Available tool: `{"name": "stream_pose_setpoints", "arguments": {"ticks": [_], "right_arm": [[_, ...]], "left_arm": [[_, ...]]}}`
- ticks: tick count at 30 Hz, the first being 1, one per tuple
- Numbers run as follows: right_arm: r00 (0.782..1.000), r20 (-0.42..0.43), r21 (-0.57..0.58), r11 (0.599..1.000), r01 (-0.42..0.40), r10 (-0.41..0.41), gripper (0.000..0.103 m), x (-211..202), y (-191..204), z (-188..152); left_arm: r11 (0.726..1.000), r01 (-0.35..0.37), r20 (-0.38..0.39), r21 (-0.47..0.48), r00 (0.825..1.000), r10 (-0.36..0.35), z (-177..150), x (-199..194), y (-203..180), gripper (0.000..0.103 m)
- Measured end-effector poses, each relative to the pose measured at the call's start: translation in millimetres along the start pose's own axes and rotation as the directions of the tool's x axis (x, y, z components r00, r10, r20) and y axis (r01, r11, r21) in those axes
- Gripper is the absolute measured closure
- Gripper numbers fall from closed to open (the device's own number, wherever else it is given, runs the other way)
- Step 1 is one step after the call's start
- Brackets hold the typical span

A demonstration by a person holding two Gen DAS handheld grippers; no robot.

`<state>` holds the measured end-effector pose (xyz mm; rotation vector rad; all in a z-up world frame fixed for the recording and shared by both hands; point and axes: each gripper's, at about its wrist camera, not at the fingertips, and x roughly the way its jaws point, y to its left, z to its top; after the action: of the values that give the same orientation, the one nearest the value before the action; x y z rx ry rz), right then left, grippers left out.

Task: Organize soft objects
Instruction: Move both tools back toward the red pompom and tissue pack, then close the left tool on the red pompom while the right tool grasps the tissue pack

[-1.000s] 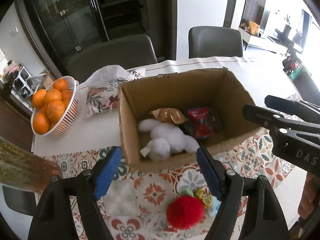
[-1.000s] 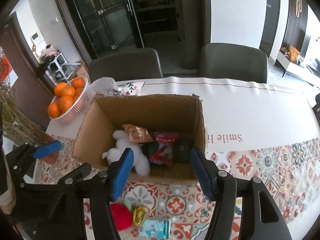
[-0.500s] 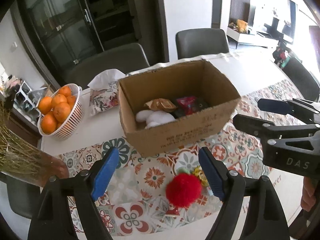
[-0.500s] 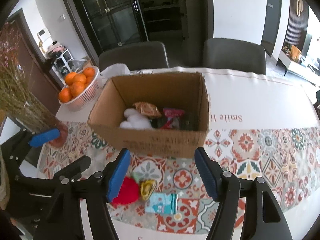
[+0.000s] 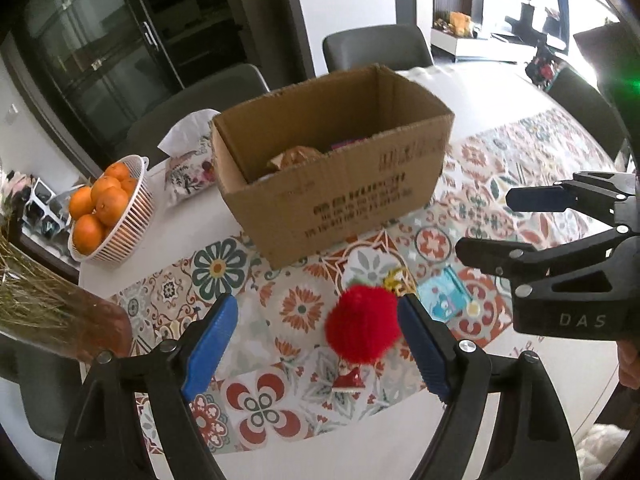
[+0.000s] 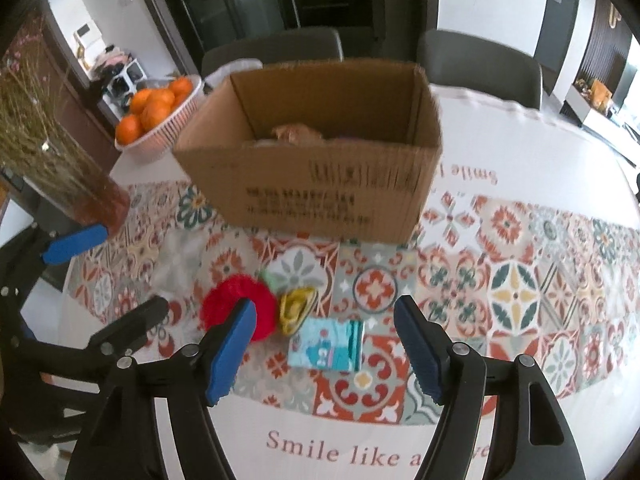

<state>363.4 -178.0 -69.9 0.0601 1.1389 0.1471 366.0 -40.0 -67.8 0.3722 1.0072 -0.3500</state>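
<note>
Both spread wide, the left gripper (image 5: 316,334) and right gripper (image 6: 326,344) hover over a red pompom (image 5: 362,324) before the cardboard box (image 6: 320,184) on the worktop (image 6: 500,168).

Oranges (image 5: 100,208) sit piled in a white basket (image 5: 124,232), far ahead and to the left of the left gripper. A tissue pack (image 5: 186,160) with flowers on it lies just right of the basket. A vase (image 6: 96,200) of dry grass stands close on the left. Grey chairs (image 6: 480,60) wait behind the table. The tablecloth (image 6: 520,280) has bright tiles.
</note>
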Motion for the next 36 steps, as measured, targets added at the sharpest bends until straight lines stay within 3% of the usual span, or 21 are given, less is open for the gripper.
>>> {"name": "stream_pose_setpoints", "arguments": {"ticks": [12,23,36], "right_arm": [[0.991,-0.131,-0.003,1.0,-0.015,0.015,0.024,39.5,0.3,-27.5],[0.972,-0.236,-0.017,1.0,-0.008,0.004,0.02,79.9,1.8,-40.4],[0.956,-0.295,-0.001,1.0,0.005,-0.005,0.02,114.8,-0.2,-42.3]], "left_arm": [[0.989,0.041,-0.069,0.14,0.997,-0.032,-31.3,24.2,-19.6,0.021],[0.967,0.147,-0.162,0.21,0.98,-0.114,-46.2,60.2,-30.0,0.021],[0.931,0.193,-0.213,0.311,0.968,-0.129,-51.0,99.9,-37.3,0.021]]}}
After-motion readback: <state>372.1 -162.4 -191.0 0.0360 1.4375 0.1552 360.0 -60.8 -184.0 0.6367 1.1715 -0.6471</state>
